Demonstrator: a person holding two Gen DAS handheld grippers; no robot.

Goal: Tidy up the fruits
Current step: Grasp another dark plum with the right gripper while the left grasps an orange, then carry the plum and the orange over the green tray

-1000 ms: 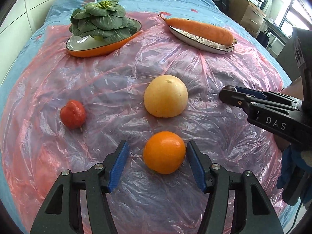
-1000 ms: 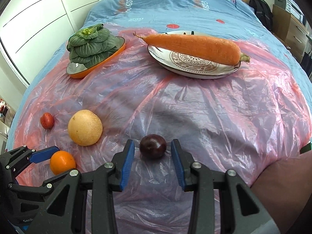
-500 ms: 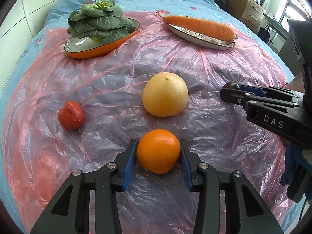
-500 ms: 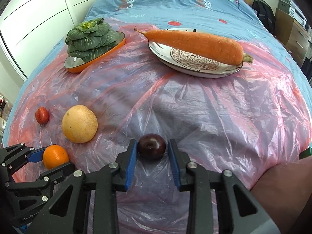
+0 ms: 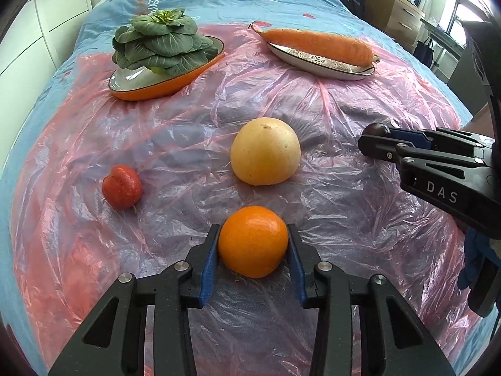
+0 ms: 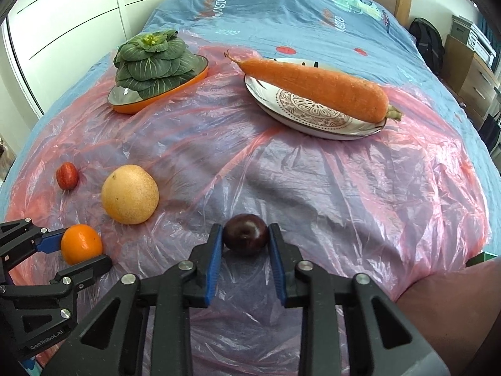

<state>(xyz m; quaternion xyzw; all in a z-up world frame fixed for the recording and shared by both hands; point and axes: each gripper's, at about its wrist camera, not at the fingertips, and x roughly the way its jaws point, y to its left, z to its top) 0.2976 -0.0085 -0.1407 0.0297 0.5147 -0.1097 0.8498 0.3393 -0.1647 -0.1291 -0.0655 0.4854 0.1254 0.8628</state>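
My left gripper (image 5: 253, 231) is shut on an orange (image 5: 253, 241) that rests on the pink plastic sheet (image 5: 188, 131); both blue pads touch its sides. In the right wrist view that orange (image 6: 81, 244) sits at the lower left between the left gripper's fingers (image 6: 47, 242). A dark plum (image 6: 245, 238) lies on the sheet with my right gripper (image 6: 245, 230) closing tight on it, pads pressed against both sides. From the left wrist view only the plum's top (image 5: 375, 129) shows above the right gripper (image 5: 372, 144). A yellow round fruit (image 5: 265, 152) and a small red fruit (image 5: 122, 187) lie loose.
At the back, a carrot (image 6: 316, 87) lies across a patterned plate (image 6: 300, 109), and a leafy green vegetable (image 5: 162, 44) fills an orange dish (image 5: 156, 89). The sheet covers a blue bedspread (image 6: 281, 15). A person's forearm (image 6: 447, 307) is at the lower right.
Both grippers went from open around their fruit to shut on it: the left on the orange, the right on the plum. Neither fruit has left the sheet.
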